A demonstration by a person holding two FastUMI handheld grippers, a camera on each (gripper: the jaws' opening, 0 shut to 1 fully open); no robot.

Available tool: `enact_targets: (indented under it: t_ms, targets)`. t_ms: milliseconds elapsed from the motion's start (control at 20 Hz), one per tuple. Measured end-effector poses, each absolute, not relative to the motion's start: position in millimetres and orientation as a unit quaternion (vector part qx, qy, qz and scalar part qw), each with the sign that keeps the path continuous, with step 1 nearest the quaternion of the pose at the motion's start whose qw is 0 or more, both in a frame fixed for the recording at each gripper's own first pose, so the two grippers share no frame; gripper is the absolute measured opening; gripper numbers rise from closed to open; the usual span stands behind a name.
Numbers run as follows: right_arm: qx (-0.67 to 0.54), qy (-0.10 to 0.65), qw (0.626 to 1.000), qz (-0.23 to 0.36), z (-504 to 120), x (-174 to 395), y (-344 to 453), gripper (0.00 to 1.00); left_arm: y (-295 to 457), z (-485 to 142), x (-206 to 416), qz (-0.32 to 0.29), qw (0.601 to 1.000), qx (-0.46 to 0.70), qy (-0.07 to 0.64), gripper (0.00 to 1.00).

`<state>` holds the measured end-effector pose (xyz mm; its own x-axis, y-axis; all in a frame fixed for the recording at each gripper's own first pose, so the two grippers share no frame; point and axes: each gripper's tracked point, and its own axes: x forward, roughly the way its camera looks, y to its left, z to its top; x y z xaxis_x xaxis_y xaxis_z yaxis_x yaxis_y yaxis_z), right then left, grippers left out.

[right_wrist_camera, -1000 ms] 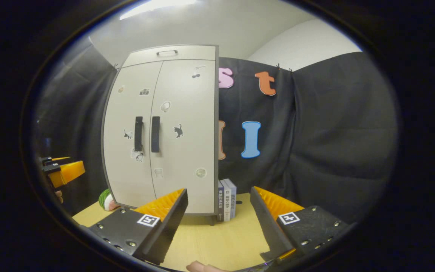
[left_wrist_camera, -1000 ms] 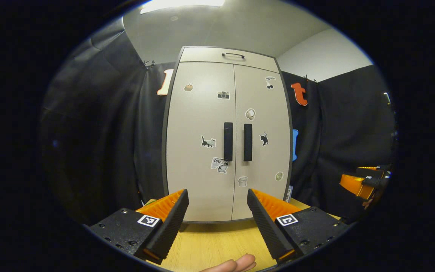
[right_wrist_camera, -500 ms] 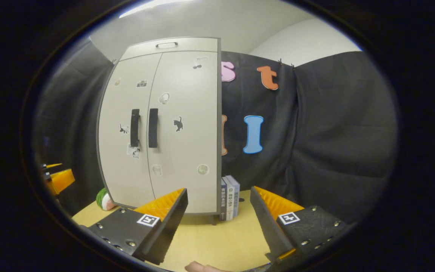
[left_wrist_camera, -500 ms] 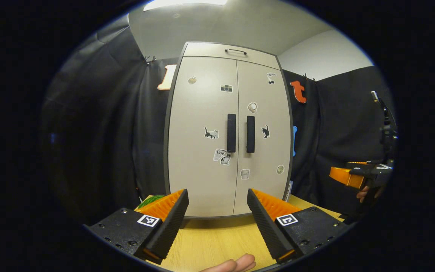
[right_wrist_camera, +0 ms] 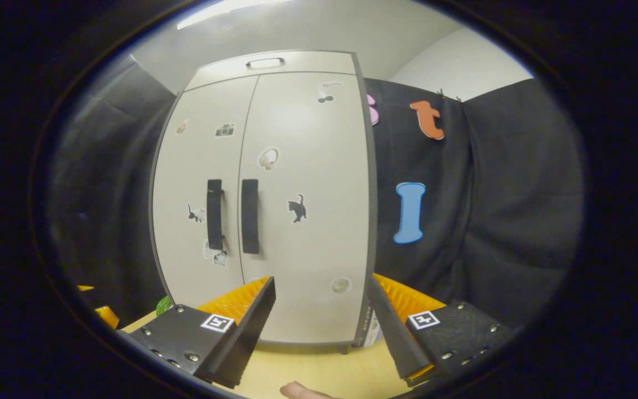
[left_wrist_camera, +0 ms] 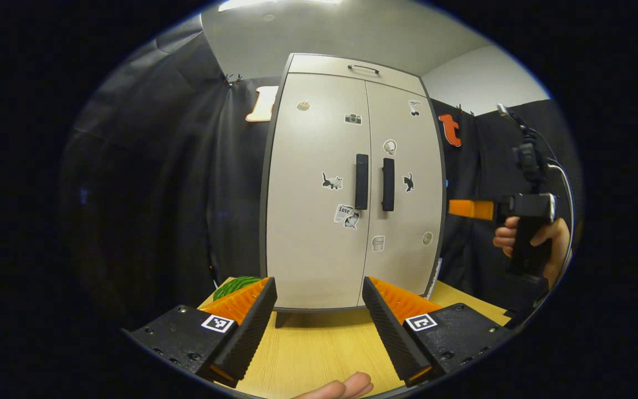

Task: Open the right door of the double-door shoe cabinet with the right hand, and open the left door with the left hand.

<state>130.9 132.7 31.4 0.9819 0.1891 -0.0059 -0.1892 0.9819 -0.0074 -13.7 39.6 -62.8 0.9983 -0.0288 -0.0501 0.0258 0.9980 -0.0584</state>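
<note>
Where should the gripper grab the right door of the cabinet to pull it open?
Probably the right door's handle, the upright dark bar beside the middle seam. Come straight at the front, with the open right gripper turned so its fingers close across the bar's narrow width. It is the only raised part on that flat door.

shoe cabinet (left_wrist_camera: 352,188) on table (left_wrist_camera: 319,349), before wall | left door (left_wrist_camera: 316,194) beside right door (left_wrist_camera: 405,188)

Both views face the closed shoe cabinet (left_wrist_camera: 352,188) from tabletop height, the right gripper view nearer
</note>
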Motion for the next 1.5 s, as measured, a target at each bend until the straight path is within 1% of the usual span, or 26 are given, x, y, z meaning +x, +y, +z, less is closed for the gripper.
enact_targets:
  t_ms: [50, 100, 300, 450, 600, 650, 700, 750, 800, 850, 950, 1000, 1050, 1100, 1150, 1350, 1500]
  targets:
    - [0.001, -0.001, 0.994, 0.105, 41, 142, 146, 0.96, 43, -62, -15, -0.012, 0.999, -0.027, 0.023, 0.97]
    - [0.007, -0.003, 0.994, 0.113, 49, 153, 161, 0.98, 48, -62, -16, -0.009, 0.999, -0.025, 0.021, 0.97]
    - [0.012, -0.015, 0.988, 0.156, 76, 182, 223, 0.98, 69, -67, -24, 0.005, 0.999, -0.029, 0.019, 0.96]
    - [0.002, -0.013, 0.987, 0.159, 77, 202, 254, 0.99, 84, -75, -28, 0.015, 0.999, -0.03, 0.027, 0.96]
    - [-0.018, -0.002, 0.99, 0.143, 65, 222, 269, 0.98, 96, -76, -33, 0.025, 0.999, -0.026, 0.024, 0.97]
    - [-0.017, -0.005, 0.991, 0.134, 64, 231, 269, 0.92, 99, -75, -34, 0.027, 0.999, -0.024, 0.023, 0.97]
    - [-0.009, -0.015, 0.99, 0.143, 65, 237, 276, 0.9, 103, -77, -33, 0.029, 0.999, -0.023, 0.023, 0.96]
    - [-0.009, -0.021, 0.99, 0.14, 65, 243, 278, 0.84, 107, -78, -32, 0.031, 0.999, -0.024, 0.024, 0.96]
    - [-0.007, -0.012, 0.991, 0.131, 61, 251, 277, 0.73, 109, -80, -31, 0.033, 0.999, -0.025, 0.027, 0.96]
    - [0.0, -0.006, 0.993, 0.116, 59, 256, 269, 0.55, 110, -81, -30, 0.035, 0.999, -0.026, 0.03, 0.96]
    - [0.033, 0.0, 0.993, 0.116, 57, 260, 269, 0.31, 113, -81, -26, 0.041, 0.998, -0.028, 0.035, 0.96]
    - [0.027, -0.005, 0.992, 0.12, 59, 260, 271, 0.31, 112, -82, -25, 0.043, 0.998, -0.029, 0.037, 0.96]
    - [0.016, -0.005, 0.992, 0.123, 59, 257, 268, 0.25, 110, -81, -24, 0.043, 0.998, -0.029, 0.038, 0.97]
    - [0.022, -0.003, 0.992, 0.124, 57, 259, 268, 0.25, 109, -80, -23, 0.043, 0.998, -0.029, 0.039, 0.97]
    - [0.027, 0.001, 0.991, 0.133, 58, 256, 268, 0.16, 107, -79, -23, 0.044, 0.998, -0.03, 0.039, 0.97]
    - [0.031, 0.005, 0.985, 0.168, 61, 238, 261, 0.16, 102, -72, -25, 0.05, 0.998, -0.029, 0.039, 0.96]
    - [0.039, 0.009, 0.981, 0.191, 61, 211, 243, 0.16, 88, -65, -29, 0.045, 0.998, -0.024, 0.038, 0.97]
